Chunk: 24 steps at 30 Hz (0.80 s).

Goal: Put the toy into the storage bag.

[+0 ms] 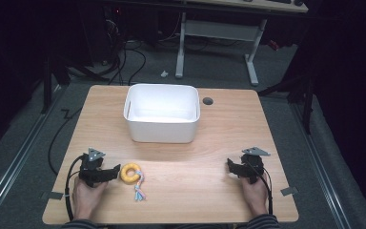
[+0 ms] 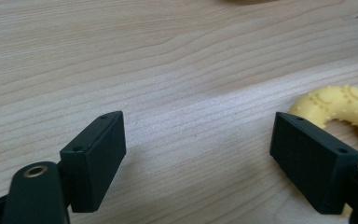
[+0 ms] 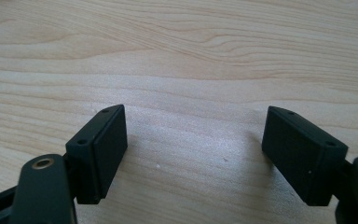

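Currently the left hand-held gripper [image 1: 116, 171] rests low on the desk [image 1: 209, 157] at near left, jaws spread and holding nothing, one jaw just beside the yellow ring toy [image 1: 130, 173] with its pastel rope tail [image 1: 139, 190]. Right hand-held gripper [image 1: 231, 165] sits at near right, jaws likewise spread over bare wood. White bin [image 1: 162, 113] stands at far centre, well apart from the toy.

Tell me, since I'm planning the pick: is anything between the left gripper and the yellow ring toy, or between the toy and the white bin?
Nothing visible. The left gripper is open with the yellow ring toy right beside one jaw, bare table between the jaws. Only bare wood lies between the toy and the white bin.
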{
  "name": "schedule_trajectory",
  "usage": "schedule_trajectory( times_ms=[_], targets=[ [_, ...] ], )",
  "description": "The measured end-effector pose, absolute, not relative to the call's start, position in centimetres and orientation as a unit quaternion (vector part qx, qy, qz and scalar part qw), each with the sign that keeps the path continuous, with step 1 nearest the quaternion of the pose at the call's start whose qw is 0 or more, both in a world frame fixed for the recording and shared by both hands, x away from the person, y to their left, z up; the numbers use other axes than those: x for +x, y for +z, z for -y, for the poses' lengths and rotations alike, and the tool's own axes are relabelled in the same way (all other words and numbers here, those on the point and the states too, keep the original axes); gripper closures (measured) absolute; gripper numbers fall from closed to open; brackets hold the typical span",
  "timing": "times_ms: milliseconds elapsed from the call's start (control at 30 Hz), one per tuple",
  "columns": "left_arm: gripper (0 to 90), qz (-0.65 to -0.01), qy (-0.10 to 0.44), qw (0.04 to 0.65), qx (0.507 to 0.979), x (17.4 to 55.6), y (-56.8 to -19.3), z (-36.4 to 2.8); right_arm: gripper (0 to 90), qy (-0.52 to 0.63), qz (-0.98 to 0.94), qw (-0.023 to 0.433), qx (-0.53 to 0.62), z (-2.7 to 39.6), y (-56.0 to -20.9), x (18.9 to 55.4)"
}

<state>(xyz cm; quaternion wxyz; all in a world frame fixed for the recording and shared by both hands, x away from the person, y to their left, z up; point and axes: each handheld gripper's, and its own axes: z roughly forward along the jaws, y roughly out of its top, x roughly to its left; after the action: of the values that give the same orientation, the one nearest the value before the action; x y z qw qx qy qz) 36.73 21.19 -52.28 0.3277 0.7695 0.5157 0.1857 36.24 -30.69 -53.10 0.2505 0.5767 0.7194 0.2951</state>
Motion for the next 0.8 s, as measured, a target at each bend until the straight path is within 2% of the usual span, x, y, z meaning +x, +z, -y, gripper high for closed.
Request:
schedule_trajectory(
  times_ms=[467, 800],
  targets=[
    [26.5, -0.513, 0.159, 0.341, 0.771, 36.0, -50.7, -21.4, 22.2, 0.295, -0.72, 0.25, 0.576, 30.7, -53.1, 36.2],
    [31.0, -0.491, 0.17, 0.346, 0.781, 35.2, -49.1, -20.5, 22.2, 0.295, -0.721, 0.251, 0.574, 30.7, -53.1, 36.2]
  ],
)
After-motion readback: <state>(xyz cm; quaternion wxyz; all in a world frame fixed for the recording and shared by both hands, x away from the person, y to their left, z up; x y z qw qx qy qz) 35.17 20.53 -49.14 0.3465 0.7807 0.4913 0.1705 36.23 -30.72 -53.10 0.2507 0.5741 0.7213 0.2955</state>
